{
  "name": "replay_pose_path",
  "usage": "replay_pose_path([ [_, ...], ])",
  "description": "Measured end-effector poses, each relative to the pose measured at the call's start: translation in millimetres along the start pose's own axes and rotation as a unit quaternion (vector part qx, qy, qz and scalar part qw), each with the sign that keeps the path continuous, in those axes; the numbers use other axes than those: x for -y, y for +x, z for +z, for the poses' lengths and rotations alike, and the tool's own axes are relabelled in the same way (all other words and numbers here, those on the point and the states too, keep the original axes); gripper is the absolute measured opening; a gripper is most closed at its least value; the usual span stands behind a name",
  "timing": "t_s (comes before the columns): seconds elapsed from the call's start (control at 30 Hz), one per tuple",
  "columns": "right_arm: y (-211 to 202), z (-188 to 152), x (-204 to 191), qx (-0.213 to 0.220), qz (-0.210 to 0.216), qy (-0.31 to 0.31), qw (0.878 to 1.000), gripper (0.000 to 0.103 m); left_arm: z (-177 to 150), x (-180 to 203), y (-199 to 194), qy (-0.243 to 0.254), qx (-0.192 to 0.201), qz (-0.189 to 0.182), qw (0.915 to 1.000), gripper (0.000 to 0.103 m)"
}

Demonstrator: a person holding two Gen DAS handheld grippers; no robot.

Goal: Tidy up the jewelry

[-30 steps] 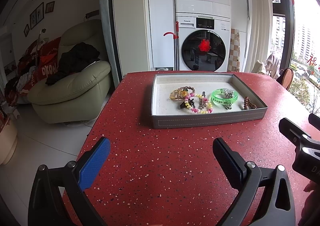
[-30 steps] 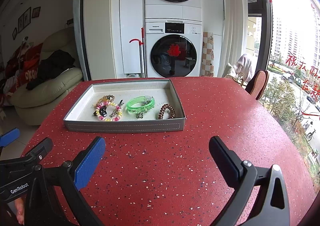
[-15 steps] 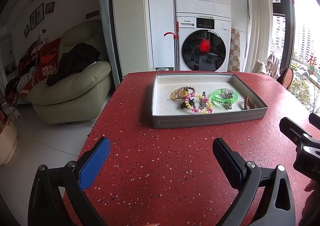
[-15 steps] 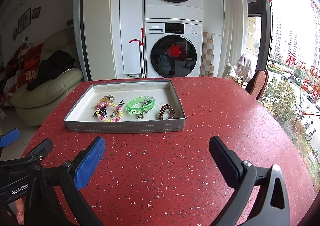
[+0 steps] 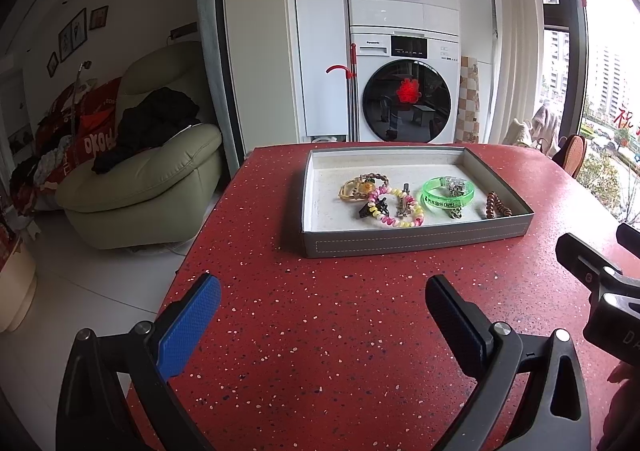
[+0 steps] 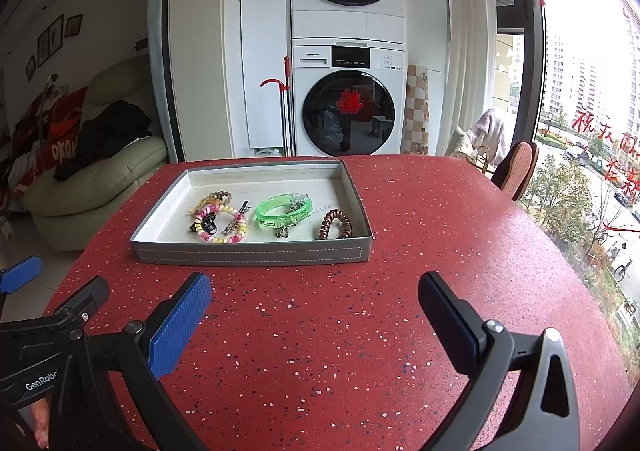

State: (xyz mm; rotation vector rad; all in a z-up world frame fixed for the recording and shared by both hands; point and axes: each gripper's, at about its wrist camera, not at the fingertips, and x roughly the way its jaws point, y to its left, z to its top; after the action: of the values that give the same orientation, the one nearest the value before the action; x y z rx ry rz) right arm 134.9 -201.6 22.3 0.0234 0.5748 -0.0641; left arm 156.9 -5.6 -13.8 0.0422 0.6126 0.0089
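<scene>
A grey tray (image 5: 416, 241) (image 6: 252, 253) sits on the red speckled table. In it lie a green bangle (image 5: 448, 193) (image 6: 284, 209), a brown spiral hair tie (image 5: 497, 206) (image 6: 335, 225), a pink-yellow spiral bracelet (image 5: 398, 213) (image 6: 224, 225), a braided band (image 5: 362, 185), a black clip (image 5: 374, 207) and a metal clip (image 5: 404, 201). My left gripper (image 5: 322, 309) is open and empty above the table, short of the tray. My right gripper (image 6: 314, 309) is open and empty, likewise short of the tray.
The table's left edge (image 5: 208, 219) drops to a white floor with a green sofa (image 5: 140, 179). A washer and dryer stack (image 6: 348, 91) stands behind the table. A chair (image 6: 516, 167) and a window are at the right. The right gripper's body shows in the left view (image 5: 600, 291).
</scene>
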Motion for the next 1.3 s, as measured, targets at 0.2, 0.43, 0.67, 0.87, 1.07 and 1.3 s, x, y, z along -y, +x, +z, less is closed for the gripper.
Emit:
replay_pose_path([
  [0.2,-0.3,-0.3,-0.7,0.000,0.001,-0.001,1.000,0.103,-0.3,-0.1,0.4,-0.002,-0.002,-0.001,1.0000,0.103],
  [0.43,-0.1,-0.4,-0.9,0.000,0.001,-0.001,1.000,0.103,-1.4,1.1,1.0,0.001,-0.003,-0.004,1.0000,0.103],
  [0.67,-0.2,-0.7,-1.3,0.000,0.001,0.000,1.000,0.103,-1.8,1.7,1.3,0.000,-0.004,-0.004,1.0000,0.103],
  [0.87,-0.1,-0.7,-1.2,0.000,0.001,-0.001,1.000,0.103,-2.2,1.0,1.0,-0.001,-0.006,-0.003,1.0000,0.103],
  [1.07,-0.4,-1.1,-1.3,0.000,0.002,-0.001,1.000,0.103,-2.4,0.8,1.3,-0.001,-0.007,-0.004,1.0000,0.103],
  [1.3,-0.5,-1.2,-1.3,0.000,0.002,-0.001,1.000,0.103,-2.3,1.0,1.9,-0.001,-0.009,-0.004,1.0000,0.103],
])
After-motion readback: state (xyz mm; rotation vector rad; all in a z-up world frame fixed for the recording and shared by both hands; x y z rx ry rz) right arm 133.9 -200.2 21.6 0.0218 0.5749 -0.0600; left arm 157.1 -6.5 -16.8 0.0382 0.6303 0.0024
